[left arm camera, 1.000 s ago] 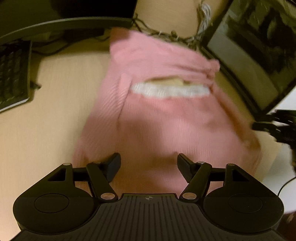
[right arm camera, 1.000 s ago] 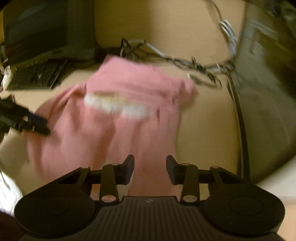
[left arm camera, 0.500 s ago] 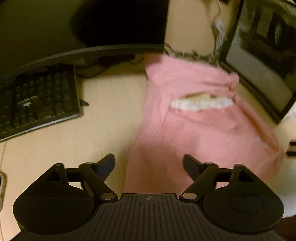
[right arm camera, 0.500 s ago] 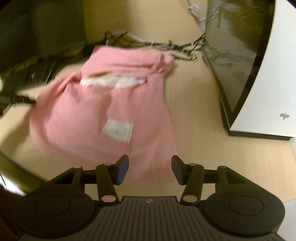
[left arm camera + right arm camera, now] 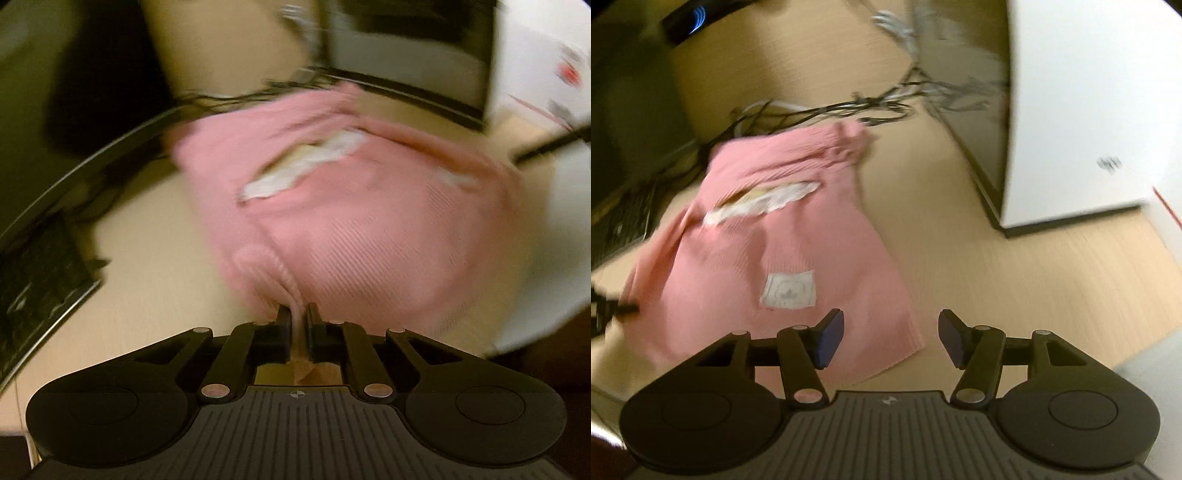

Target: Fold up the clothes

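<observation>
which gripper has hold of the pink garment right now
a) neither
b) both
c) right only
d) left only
d: the left gripper is pinched shut on a ridge at the near edge of the pink garment, while the right gripper stands open over the bare desk with nothing between its pads, just past the garment's corner.

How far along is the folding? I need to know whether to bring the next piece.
Barely begun. The pink sweater lies spread on the desk, no fold visible. In hand: the left hand-held gripper has just pinched its near edge; the right hand-held gripper, opening, holds nothing beside the other corner. All folds remain.
</observation>
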The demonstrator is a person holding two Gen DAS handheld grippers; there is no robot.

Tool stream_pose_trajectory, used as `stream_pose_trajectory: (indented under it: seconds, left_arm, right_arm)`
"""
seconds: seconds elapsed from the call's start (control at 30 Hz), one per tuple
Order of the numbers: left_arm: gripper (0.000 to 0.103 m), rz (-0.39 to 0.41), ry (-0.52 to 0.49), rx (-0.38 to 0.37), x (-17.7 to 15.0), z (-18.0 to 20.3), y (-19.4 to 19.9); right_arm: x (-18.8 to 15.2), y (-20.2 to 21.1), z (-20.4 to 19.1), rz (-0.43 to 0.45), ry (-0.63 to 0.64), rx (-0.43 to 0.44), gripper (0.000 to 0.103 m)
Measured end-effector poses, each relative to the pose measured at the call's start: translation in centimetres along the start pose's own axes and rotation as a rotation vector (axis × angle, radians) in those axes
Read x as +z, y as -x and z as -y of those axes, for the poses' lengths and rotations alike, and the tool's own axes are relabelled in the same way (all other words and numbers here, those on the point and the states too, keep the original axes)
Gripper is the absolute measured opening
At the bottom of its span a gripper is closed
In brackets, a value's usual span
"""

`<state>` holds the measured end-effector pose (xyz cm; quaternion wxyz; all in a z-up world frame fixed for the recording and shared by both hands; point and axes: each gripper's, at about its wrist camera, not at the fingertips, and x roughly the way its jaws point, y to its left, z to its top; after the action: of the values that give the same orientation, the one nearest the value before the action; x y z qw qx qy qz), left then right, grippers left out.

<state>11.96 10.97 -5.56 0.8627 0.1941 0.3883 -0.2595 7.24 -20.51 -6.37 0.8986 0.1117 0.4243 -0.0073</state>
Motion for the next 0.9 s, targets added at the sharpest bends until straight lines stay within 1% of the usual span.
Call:
stream_pose_trajectory:
  seconds: [0.07,0.1,0.17,0.23,0.3,0.33,0.37,0.4,0.53,0.57,0.6,0.63,0.67,0.73,0.77,0.83,0.9]
  left_arm:
    - [0.010,-0.019,-0.022,-0.049,-0.1,0.7,-0.2]
    - [0.011,-0.023,-0.007,-0.069,-0.2,0.6,-0.3]
    - [0.014,-0.031,0.023,-0.107,-0.4,0.3,-0.6]
    - [0.020,-0.030,0.047,-0.148,-0.5,0.1,-0.3]
    - [0.031,-0.026,0.069,-0.185,-0.6,0.0,0.1]
    - [0.034,-0.021,0.080,-0.201,-0.5,-0.1,0.2]
    - [0.039,-0.017,0.091,-0.217,-0.5,-0.1,0.3]
    - [0.040,-0.015,0.097,-0.220,-0.4,0.1,0.3]
    - [0.040,-0.012,0.110,-0.232,-0.3,0.7,-0.2]
    - [0.041,-0.013,0.114,-0.239,-0.3,0.8,-0.3]
    - [0.041,-0.014,0.118,-0.245,-0.3,0.8,-0.4]
    - [0.041,-0.013,0.115,-0.253,-0.2,0.9,-0.5]
    - [0.043,-0.012,0.113,-0.262,-0.1,0.9,-0.6]
    - [0.047,-0.012,0.105,-0.289,0.0,1.0,-0.6]
    - [0.051,-0.012,0.096,-0.309,0.0,1.2,-0.5]
    - [0.057,-0.013,0.077,-0.349,0.0,1.5,-0.4]
    - [0.061,-0.023,0.063,-0.381,-0.1,2.0,-0.7]
  right_arm:
    - [-0.2,-0.5,0.7,-0.001,-0.066,0.010,0.058]
    - [-0.4,-0.9,0.9,0.004,-0.095,0.009,0.058]
    - [-0.8,-1.5,0.9,0.026,-0.135,-0.023,0.058]
    - [-1.0,-1.8,0.9,0.083,-0.155,-0.079,0.058]
    - [-0.8,-2.0,1.4,0.147,-0.176,-0.123,0.058]
    - [-0.6,-2.2,1.7,0.167,-0.192,-0.134,0.058]
    - [-0.4,-2.4,1.9,0.164,-0.204,-0.133,0.058]
    - [-0.4,-2.6,1.9,0.160,-0.203,-0.126,0.058]
    - [-0.5,-3.3,1.5,0.145,-0.194,-0.101,0.057]
    - [-0.5,-3.4,1.1,0.141,-0.180,-0.091,0.051]
    - [-0.4,-3.5,0.7,0.131,-0.171,-0.069,0.035]
    - [-0.3,-3.5,0.3,0.122,-0.155,-0.051,0.025]
    - [0.0,-3.2,-0.3,0.117,-0.123,-0.042,0.003]
    - [0.7,-2.6,-1.5,0.114,-0.042,-0.029,0.002]
    - [1.0,-1.9,-2.8,0.130,0.052,-0.038,0.002]
    - [1.0,-0.7,-5.8,0.135,0.295,-0.058,0.002]
    - [-0.8,-1.1,-8.3,0.090,0.553,-0.076,0.002]
